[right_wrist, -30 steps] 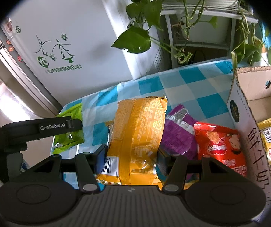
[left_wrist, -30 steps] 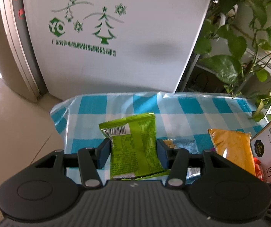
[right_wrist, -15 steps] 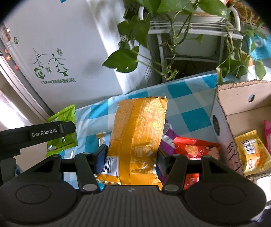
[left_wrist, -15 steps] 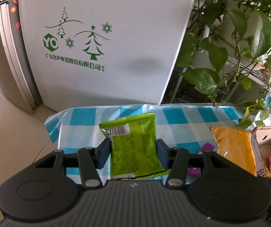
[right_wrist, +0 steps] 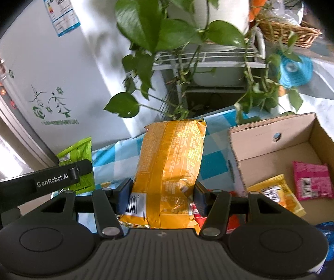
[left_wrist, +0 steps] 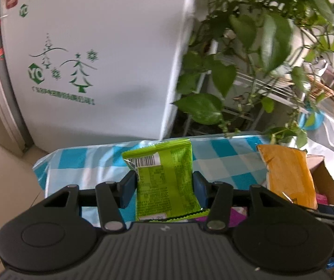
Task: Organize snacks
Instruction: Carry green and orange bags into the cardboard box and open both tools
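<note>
My left gripper is shut on a green snack packet, held upright above the blue-checked tablecloth. My right gripper is shut on a large yellow snack bag, also lifted clear of the table. That yellow bag shows at the right of the left wrist view. The green packet and the left gripper's black body appear at the left of the right wrist view. An open cardboard box to the right holds a small yellow packet and a pink packet.
A red snack bag and a purple one lie on the cloth below the grippers. A white refrigerator stands behind the table. Trailing green plants on a white rack hang over the table's far edge.
Both grippers have risen with their packets and swung right. The cardboard box has come into fuller view with its contents. The snacks on the cloth now lie lower and mostly hidden.
</note>
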Tool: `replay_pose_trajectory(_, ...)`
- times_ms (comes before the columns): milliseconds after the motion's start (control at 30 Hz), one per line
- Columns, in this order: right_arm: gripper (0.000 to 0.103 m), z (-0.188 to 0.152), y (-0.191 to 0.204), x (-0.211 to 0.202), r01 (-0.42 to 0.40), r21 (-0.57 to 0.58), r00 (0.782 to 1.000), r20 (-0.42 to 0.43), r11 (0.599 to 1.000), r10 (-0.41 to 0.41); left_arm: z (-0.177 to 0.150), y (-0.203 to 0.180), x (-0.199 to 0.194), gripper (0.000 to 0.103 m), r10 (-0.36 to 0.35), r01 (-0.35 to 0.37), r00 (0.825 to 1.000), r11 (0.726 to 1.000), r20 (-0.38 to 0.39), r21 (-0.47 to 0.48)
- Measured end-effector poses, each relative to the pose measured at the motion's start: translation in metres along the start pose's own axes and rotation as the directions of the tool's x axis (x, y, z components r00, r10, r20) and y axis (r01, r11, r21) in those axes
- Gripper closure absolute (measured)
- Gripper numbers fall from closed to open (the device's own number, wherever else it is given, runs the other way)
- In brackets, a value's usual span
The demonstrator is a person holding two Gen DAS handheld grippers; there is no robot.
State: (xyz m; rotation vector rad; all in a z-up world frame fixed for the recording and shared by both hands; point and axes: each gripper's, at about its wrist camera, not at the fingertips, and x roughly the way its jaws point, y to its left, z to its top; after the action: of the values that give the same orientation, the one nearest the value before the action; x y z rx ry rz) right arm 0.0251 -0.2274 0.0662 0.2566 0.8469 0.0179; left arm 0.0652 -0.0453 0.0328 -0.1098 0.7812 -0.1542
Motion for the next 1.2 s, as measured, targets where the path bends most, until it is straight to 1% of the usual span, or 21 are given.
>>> replay_pose_trajectory(167, 0.042, 0.003, -0.013, -0.008, 0.010, 0.018, 1.000, 0.014, 1.000, -0.010, -0.003, -0.016, -0.001, 0.052, -0.033, 0.033, 0.999, 0.999, 0.000, 0.017)
replay_pose_trajectory(367, 0.042, 0.009, -0.039, -0.027, 0.027, 0.058, 0.998, 0.051, 0.998, -0.030, -0.008, -0.041, -0.005, 0.052, -0.093, 0.092, 0.996, 0.993, 0.010, 0.069)
replay_pose_trajectory(467, 0.042, 0.012, -0.052, -0.037, 0.039, 0.077, 0.996, 0.073, 0.996, -0.045, -0.011, -0.053, -0.005, 0.052, -0.123, 0.122, 0.992, 0.988, 0.005, 0.090)
replay_pose_trajectory(633, 0.042, 0.015, -0.073, -0.052, 0.045, 0.109, 0.994, 0.097, 0.993, -0.056, -0.017, -0.077, -0.007, 0.052, -0.188, 0.187, 0.982, 0.974, -0.006, 0.126)
replay_pose_trajectory(733, 0.042, 0.015, -0.085, -0.060, 0.059, 0.125, 0.991, 0.108, 0.990, -0.073, -0.020, -0.092, -0.009, 0.052, -0.241, 0.240, 0.970, 0.959, -0.009, 0.150)
replay_pose_trajectory(867, 0.042, 0.015, -0.100, -0.066, 0.083, 0.151, 0.988, 0.116, 0.985, -0.101, -0.027, -0.114, -0.013, 0.052, -0.311, 0.309, 0.950, 0.933, -0.015, 0.185)
replay_pose_trajectory(1200, 0.042, 0.010, -0.132, -0.075, 0.135, 0.214, 0.981, 0.105, 0.967, -0.160, -0.048, -0.154, -0.013, 0.052, -0.421, 0.423, 0.905, 0.879, -0.061, 0.220)
